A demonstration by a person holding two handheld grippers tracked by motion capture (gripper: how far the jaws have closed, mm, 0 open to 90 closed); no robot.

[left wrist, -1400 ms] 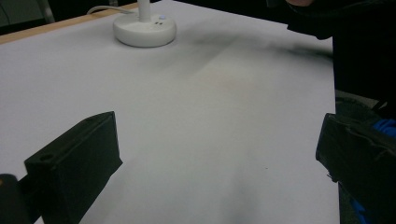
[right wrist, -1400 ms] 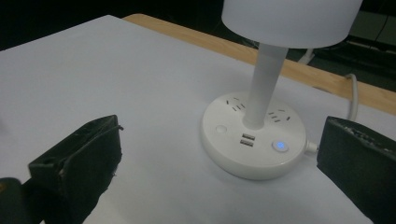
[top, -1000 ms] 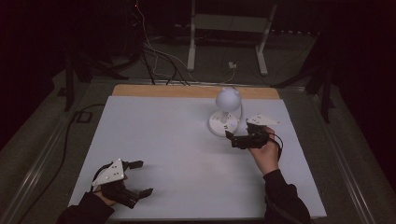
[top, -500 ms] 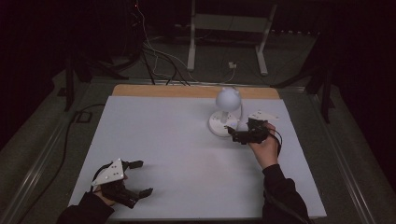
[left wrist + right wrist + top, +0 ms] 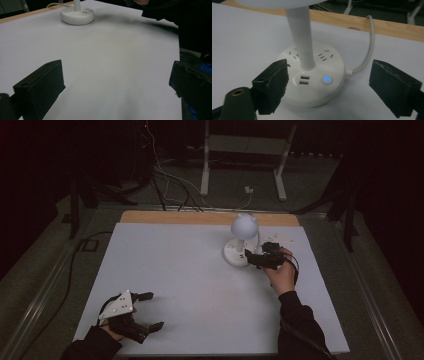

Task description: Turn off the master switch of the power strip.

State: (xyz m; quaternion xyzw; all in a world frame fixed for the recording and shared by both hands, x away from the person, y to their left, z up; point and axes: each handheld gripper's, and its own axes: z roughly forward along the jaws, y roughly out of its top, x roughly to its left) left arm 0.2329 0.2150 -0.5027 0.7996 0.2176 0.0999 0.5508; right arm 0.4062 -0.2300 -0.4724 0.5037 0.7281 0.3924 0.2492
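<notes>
A white desk lamp stands at the table's far right, its ball-shaped head [image 5: 244, 226] over a round base [image 5: 234, 254]. My right gripper [image 5: 251, 258] is open at the base's right side, jaws pointing left at it. In the right gripper view the base [image 5: 294, 57] lies close between the open right gripper [image 5: 332, 85], with socket slots, two USB ports and a lit blue button [image 5: 327, 79] facing me. My left gripper [image 5: 152, 310] rests open at the near left, holding nothing. In the left gripper view the left gripper [image 5: 115, 85] looks over bare table toward the base [image 5: 77, 16].
The white table top [image 5: 190, 270] has a wooden strip [image 5: 165, 217] along its far edge. A white cord [image 5: 369, 45] leaves the lamp base toward that edge. Beyond the table are a white stand [image 5: 242, 150] and floor cables [image 5: 165, 180]. A dark sleeve [image 5: 172, 12] crosses the left gripper view's top right.
My right gripper has moved a little left and away from me, closer to the lamp base. The left gripper has stayed put.
</notes>
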